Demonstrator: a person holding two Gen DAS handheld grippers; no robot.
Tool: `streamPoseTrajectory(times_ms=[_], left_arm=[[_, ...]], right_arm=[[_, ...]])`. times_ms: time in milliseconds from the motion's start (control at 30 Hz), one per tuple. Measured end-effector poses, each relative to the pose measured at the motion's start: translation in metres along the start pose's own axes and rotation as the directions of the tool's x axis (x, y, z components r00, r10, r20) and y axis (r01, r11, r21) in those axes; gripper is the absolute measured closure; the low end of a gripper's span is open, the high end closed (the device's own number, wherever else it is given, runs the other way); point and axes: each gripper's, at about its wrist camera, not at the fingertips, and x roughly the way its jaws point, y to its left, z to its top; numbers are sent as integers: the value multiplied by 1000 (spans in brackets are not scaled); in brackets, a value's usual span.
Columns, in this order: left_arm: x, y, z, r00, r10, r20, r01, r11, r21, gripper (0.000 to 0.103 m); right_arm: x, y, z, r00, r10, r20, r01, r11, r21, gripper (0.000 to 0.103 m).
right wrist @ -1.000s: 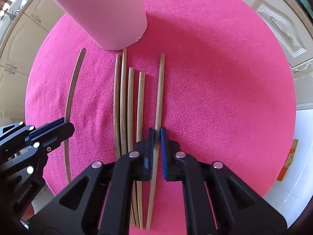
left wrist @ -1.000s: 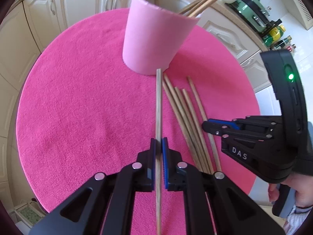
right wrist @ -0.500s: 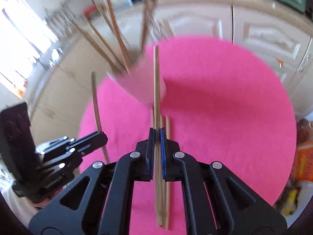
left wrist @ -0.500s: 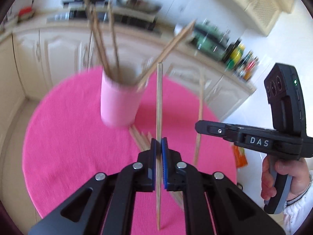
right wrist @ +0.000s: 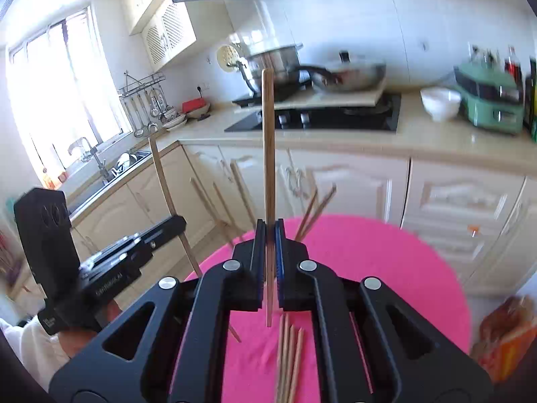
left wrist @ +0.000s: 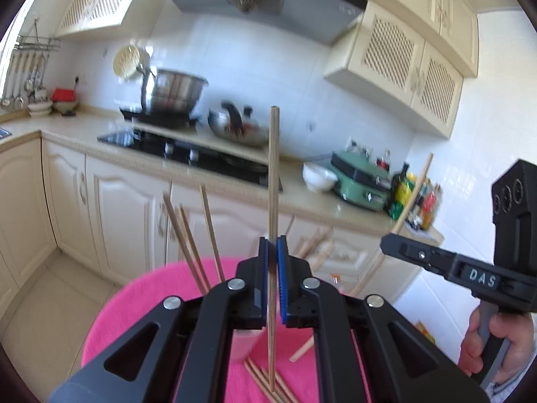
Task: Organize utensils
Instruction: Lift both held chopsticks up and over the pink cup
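My left gripper (left wrist: 272,245) is shut on a wooden chopstick (left wrist: 273,168) that stands nearly upright above the pink round mat (left wrist: 134,305). My right gripper (right wrist: 270,231) is shut on a second chopstick (right wrist: 267,151), also upright. Each gripper shows in the other's view, the right gripper (left wrist: 389,247) and the left gripper (right wrist: 171,225), both raised side by side. The pink cup (left wrist: 243,346) is mostly hidden behind my fingers. Several chopsticks (left wrist: 189,235) stick up from it. More loose chopsticks (right wrist: 288,352) lie flat on the mat below.
Behind the table runs a cream kitchen counter (right wrist: 436,141) with a black hob (right wrist: 319,117), pots, a white bowl (right wrist: 439,102), a green appliance (right wrist: 490,100) and bottles. An orange packet (right wrist: 506,339) sits at the right, beyond the mat's edge.
Both grippers have risen from the mat, each lifting its chopstick. They tilted up from pointing down at the table to near level, so the kitchen now fills both views.
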Motion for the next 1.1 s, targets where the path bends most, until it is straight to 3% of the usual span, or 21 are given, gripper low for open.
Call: streamPoseTrajectory(times_ms=[200, 433, 700, 1100], left_arm=[[12, 2, 22, 992, 42, 119, -43, 999, -1, 98], [28, 8, 30, 983, 75, 168, -73, 997, -21, 98], [50, 15, 7, 982, 127, 139, -131, 991, 17, 98], [53, 12, -27, 985, 156, 79, -160, 986, 55, 98]], right_arm=[[11, -2, 17, 998, 14, 55, -11, 999, -41, 97], [21, -3, 27, 995, 53, 89, -46, 996, -83, 97], [45, 0, 18, 994, 99, 36, -95, 989, -110, 97], [60, 14, 0, 993, 120, -19, -121, 979, -164, 97]])
